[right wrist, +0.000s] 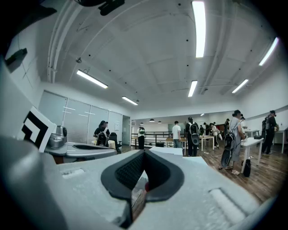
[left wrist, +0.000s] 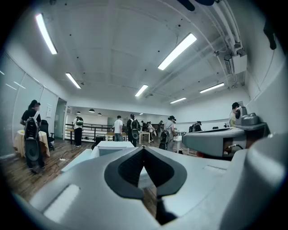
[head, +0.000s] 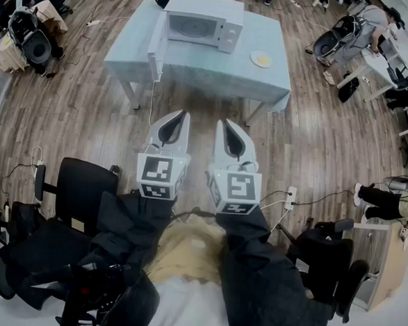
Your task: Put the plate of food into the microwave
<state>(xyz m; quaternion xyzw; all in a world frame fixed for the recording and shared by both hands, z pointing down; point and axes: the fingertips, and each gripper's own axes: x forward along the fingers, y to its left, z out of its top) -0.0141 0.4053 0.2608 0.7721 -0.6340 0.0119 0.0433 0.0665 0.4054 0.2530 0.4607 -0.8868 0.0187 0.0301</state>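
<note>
plate of food (head: 261, 58) on table (head: 196, 75) beside microwave (head: 203, 19), untouched | step: approach, well apart | left gripper (head: 182, 113), right gripper (head: 221, 122) closed, empty | next: step closer, open jaws

Microwave (head: 202, 21) on table (head: 197, 66); plate (head: 261, 58) right, seemingly apart.

The microwave (head: 203, 21) is white and stands upright on the table (head: 196, 71), well ahead of the fingers of the left gripper (head: 183, 114), almost straight in front of them. Its door (head: 156, 51) is open to the left, and the round turntable inside shows. The plate of food (head: 261, 58) is small, round and white, with something yellow on it. It lies flat beside the microwave, well ahead of the fingers of the right gripper (head: 221, 122) and a little to their right.
</note>
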